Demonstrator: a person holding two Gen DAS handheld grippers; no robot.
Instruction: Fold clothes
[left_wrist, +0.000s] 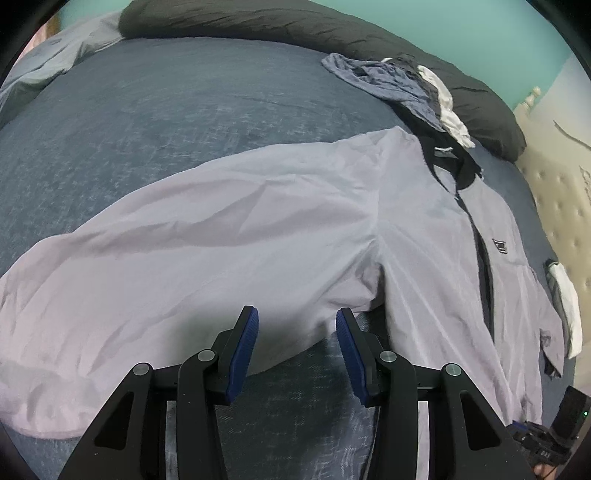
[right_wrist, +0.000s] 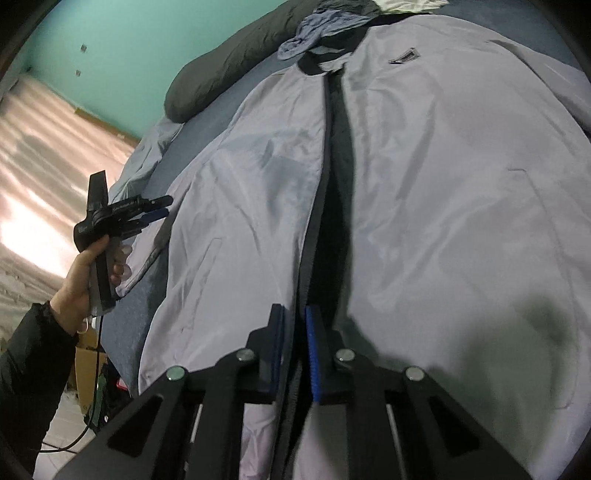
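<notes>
A: We are working on the bed (left_wrist: 155, 122). Right gripper (right_wrist: 293, 314) is pinching the jacket (right_wrist: 424, 184) at its front zipper edge, jaws nearly closed; left gripper (left_wrist: 297, 321) is hanging half open over the sleeve (left_wrist: 184, 236), holding nothing.

B: We are judging the fabric thin, soft, slippery; hems and seams look best to grab. Farther off, crumpled clothes (left_wrist: 391, 81) and a dark bolster (left_wrist: 295, 26) are crowding the collar.
</notes>
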